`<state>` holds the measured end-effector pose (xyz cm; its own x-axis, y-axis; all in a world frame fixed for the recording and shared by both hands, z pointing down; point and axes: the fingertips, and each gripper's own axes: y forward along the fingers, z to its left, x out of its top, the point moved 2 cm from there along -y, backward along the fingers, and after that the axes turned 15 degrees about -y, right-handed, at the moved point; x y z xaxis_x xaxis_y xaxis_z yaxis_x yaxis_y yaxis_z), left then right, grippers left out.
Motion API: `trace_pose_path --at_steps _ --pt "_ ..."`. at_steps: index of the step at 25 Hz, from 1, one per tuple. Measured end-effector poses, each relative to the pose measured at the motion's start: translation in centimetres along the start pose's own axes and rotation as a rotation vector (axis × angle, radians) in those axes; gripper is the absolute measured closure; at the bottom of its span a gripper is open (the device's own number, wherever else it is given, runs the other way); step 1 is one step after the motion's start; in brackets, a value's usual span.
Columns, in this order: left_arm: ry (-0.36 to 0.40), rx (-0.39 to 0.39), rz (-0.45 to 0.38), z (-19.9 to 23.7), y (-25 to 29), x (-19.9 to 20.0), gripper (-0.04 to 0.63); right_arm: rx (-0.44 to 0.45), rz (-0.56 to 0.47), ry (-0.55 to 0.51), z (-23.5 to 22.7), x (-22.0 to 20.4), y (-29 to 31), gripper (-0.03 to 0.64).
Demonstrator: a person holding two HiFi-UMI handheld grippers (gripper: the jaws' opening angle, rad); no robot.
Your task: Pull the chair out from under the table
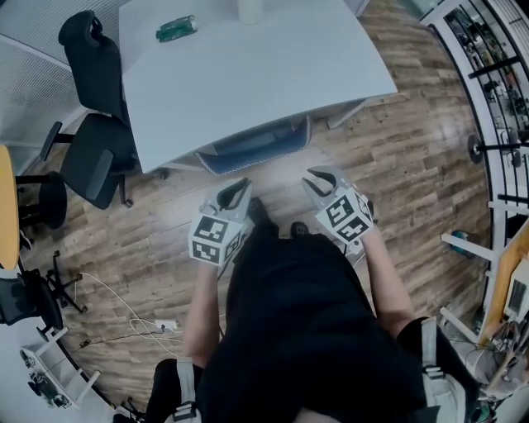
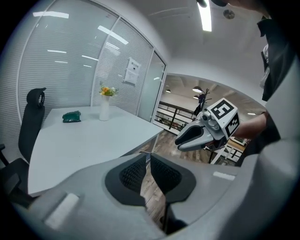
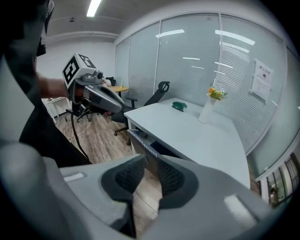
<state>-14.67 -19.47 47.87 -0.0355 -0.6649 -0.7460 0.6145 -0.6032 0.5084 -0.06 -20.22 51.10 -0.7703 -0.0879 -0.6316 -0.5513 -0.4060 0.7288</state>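
Observation:
The chair (image 1: 256, 147) is tucked under the white table (image 1: 248, 74); only its blue-grey back with a light trim edge shows at the table's near side. In the right gripper view that back edge (image 3: 140, 140) runs just beyond the jaws. My left gripper (image 1: 240, 186) hangs a short way in front of the chair back, to its left, jaws shut on nothing (image 2: 148, 157). My right gripper (image 1: 316, 178) is level with it on the right, its pads (image 3: 171, 176) apart with only floor between them. Neither gripper touches the chair.
A black office chair (image 1: 95, 124) stands at the table's left end. A green object (image 1: 176, 29) and a white vase (image 1: 250, 8) sit on the table. Cables (image 1: 140, 318) lie on the wood floor at left. A railing (image 1: 496, 99) runs along the right.

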Motion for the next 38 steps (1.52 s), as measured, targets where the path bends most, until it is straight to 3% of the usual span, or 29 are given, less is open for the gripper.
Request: trace_pose_path --at_steps 4,8,21,38 --pt "0.016 -0.015 0.048 1.9 0.5 -0.6 0.572 0.016 0.071 -0.017 0.0 -0.4 1.6 0.523" --pt "0.060 -0.023 0.122 3.8 0.9 -1.6 0.491 0.019 0.107 -0.029 -0.2 -0.4 3.2 0.523" --pt "0.157 0.040 0.269 8.1 2.7 -4.3 0.448 0.091 0.238 -0.204 -1.6 -2.5 7.3 0.491" --pt "0.275 0.100 0.486 9.7 7.7 -6.7 0.399 0.215 0.265 -0.367 -2.5 -4.7 12.6 0.465"
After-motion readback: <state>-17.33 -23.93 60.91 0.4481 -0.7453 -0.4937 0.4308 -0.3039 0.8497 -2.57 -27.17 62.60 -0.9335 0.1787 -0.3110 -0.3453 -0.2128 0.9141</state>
